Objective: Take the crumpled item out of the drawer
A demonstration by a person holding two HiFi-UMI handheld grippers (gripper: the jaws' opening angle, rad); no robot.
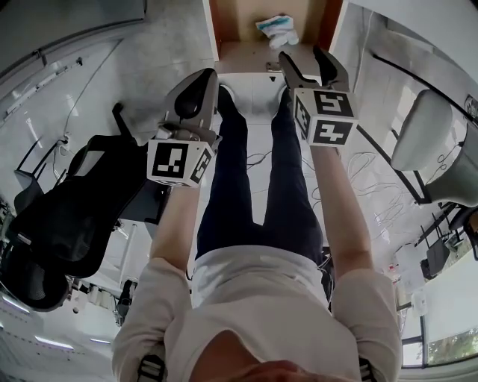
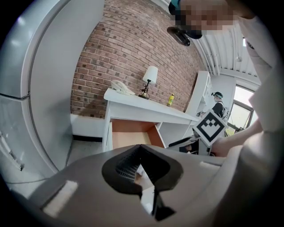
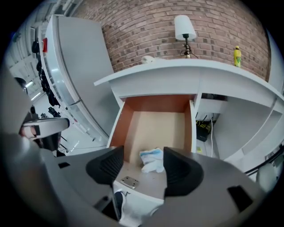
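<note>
The crumpled white-and-blue item (image 1: pixel 276 28) lies near the front of the open wooden drawer (image 1: pixel 235 22) of a white desk. In the right gripper view the crumpled item (image 3: pixel 153 159) shows between the spread jaws, lower down on the drawer floor (image 3: pixel 155 124), and nothing touches it. My right gripper (image 1: pixel 306 60) hangs open just in front of the drawer's front edge, and my right gripper (image 3: pixel 143 166) is empty. My left gripper (image 1: pixel 200 82) is lower and to the left, over the floor beside the person's leg. In its own view my left gripper (image 2: pixel 146 188) has its tips together and holds nothing.
The white desk top (image 3: pixel 186 71) carries a lamp (image 3: pixel 185 29) and a yellow bottle (image 3: pixel 238 56). A tall white cabinet (image 3: pixel 75 75) stands left of the drawer. A black office chair (image 1: pixel 67 216) is at the left, a white chair (image 1: pixel 429 134) at the right. Cables (image 1: pixel 366 171) lie on the floor.
</note>
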